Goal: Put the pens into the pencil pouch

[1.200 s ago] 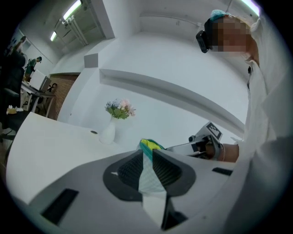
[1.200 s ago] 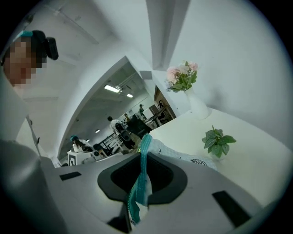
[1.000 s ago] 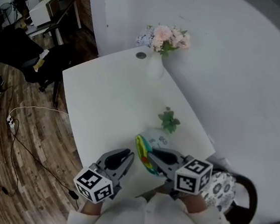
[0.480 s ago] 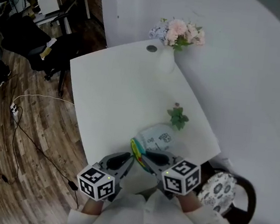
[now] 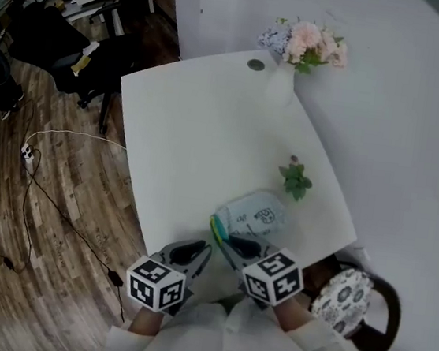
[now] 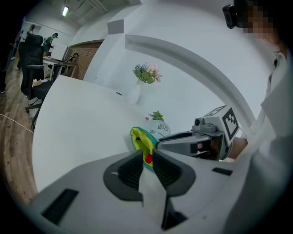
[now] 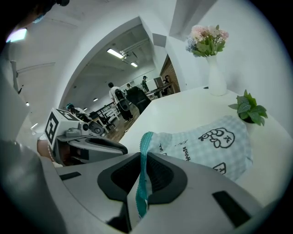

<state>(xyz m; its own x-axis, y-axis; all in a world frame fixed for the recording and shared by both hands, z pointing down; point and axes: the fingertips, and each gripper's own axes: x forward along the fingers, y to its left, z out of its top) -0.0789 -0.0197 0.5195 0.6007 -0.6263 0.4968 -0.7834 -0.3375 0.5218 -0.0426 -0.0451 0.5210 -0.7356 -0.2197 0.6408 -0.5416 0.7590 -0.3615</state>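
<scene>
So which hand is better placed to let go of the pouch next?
Probably left. The right tool clamps the teal zipper edge of the pouch, anchoring it; the left tool pinches the other lip, beside more table.

White table [image 5: 193, 128] against a white wall, with a vase of pink flowers [image 5: 307, 45] at its far edge and a small green plant [image 5: 295, 180] nearer. A wooden floor [image 5: 66, 192] with a trailing cable [image 5: 57, 136] lies beside it.

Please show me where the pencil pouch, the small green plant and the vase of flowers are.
pencil pouch [image 5: 256, 213]: head view, on its checked cloth body.
small green plant [image 5: 295, 180]: head view, on its leaves.
vase of flowers [image 5: 306, 42]: head view, on the pink blossoms.
</scene>
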